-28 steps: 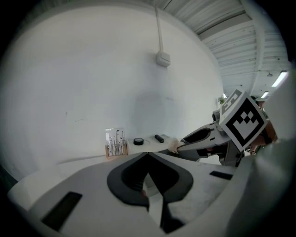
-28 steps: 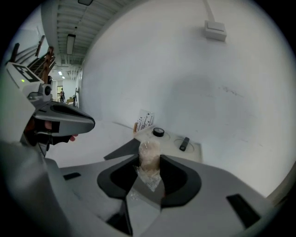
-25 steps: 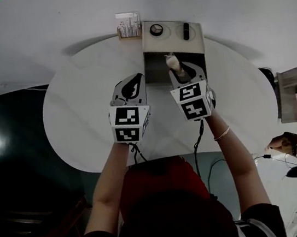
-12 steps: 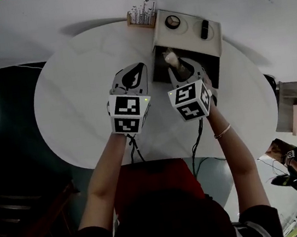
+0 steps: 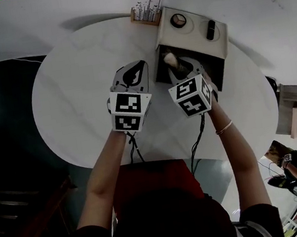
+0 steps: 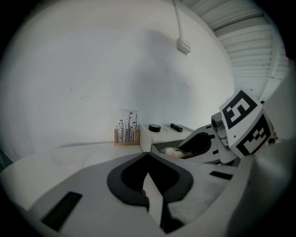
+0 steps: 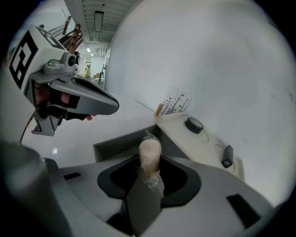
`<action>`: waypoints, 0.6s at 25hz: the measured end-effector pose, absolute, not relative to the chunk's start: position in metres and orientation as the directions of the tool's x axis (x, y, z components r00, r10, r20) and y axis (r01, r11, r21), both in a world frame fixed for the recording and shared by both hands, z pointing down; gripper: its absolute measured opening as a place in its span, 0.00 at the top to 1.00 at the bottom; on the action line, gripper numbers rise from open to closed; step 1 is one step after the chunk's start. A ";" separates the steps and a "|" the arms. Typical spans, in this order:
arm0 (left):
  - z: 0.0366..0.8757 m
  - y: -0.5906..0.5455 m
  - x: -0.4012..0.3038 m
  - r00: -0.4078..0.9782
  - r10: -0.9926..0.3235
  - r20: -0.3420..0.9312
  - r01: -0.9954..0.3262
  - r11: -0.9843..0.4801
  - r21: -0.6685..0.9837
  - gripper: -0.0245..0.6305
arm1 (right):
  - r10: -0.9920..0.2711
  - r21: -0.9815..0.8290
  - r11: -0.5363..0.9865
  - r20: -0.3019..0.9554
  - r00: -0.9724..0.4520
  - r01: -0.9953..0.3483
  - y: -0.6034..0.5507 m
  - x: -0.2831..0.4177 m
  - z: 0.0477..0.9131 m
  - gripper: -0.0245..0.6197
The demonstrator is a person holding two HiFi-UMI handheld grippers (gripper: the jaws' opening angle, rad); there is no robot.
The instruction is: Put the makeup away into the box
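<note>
R gripper [image 5: 179,72] [image 7: 148,172]: jaws clamped on a wrapped beige makeup piece [image 5: 170,61] [image 7: 150,155]. Its long axis runs along the jaws; in head view the rounded end points approx 11 o'clock, over the open compartment of the box [image 5: 195,41] [image 7: 206,144]. Box sits at 1 o'clock on the round table [image 5: 79,98]. L gripper [image 5: 132,80] [image 6: 148,159] is at 9 o'clock of R, jaws together w/ nothing between.
</note>
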State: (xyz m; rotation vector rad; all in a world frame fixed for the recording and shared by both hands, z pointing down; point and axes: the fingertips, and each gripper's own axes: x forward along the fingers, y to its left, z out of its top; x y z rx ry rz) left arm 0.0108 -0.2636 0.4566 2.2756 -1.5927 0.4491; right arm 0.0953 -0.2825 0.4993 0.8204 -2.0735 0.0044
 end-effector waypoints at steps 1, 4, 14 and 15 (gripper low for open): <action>0.457 -0.264 0.010 0.326 -0.839 0.435 -0.943 -0.322 0.086 0.93 | -0.544 0.282 0.783 0.743 -0.391 -0.554 -0.282 0.096 0.502 0.73; 0.458 -0.265 0.011 0.328 -0.839 0.435 -0.943 -0.321 0.091 0.93 | -0.533 0.262 0.782 0.750 -0.390 -0.565 -0.284 0.096 0.506 0.73; 0.461 -0.264 0.006 0.327 -0.832 0.447 -0.943 -0.318 0.099 0.93 | -0.519 0.243 0.782 0.763 -0.385 -0.573 -0.290 0.093 0.512 0.73; 0.462 -0.264 0.005 0.327 -0.832 0.449 -0.943 -0.317 0.100 0.93 | -0.519 0.240 0.781 0.764 -0.385 -0.577 -0.290 0.093 0.513 0.73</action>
